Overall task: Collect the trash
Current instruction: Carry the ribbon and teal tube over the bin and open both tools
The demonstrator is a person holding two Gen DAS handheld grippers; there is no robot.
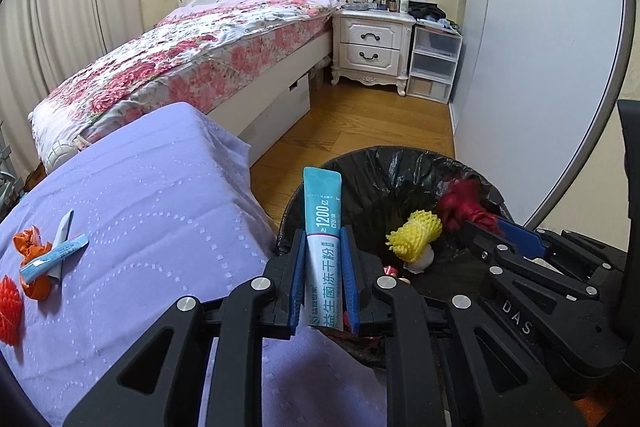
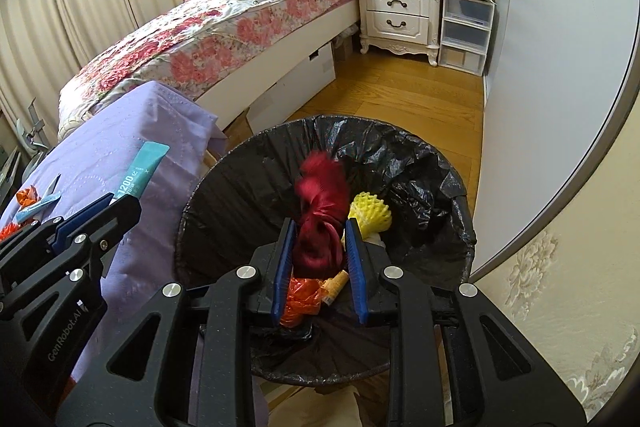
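My left gripper [image 1: 322,239] is shut on a teal powder sachet [image 1: 322,203] that stands upright over the left rim of the black-lined trash bin [image 1: 360,157]. My right gripper [image 2: 318,227] hangs over the bin [image 2: 240,155] with a crumpled red wrapper [image 2: 320,195] between its pads; the wrapper is blurred. In the bin lie a yellow foam net [image 2: 370,215] and orange scraps. From the right wrist view, the left gripper [image 2: 120,203] and its sachet [image 2: 144,167] are at the left. From the left wrist view, the right gripper [image 1: 484,223] is beside the red wrapper [image 1: 460,203].
On the purple-clothed table [image 1: 160,195] at the left lie an orange wrapper [image 1: 30,239], a blue sachet [image 1: 52,259] and a red foam net [image 1: 8,303]. A floral bed [image 1: 200,47], a white nightstand [image 1: 372,47], plastic drawers [image 1: 434,63] and a grey wardrobe [image 1: 540,67] edge the wood floor.
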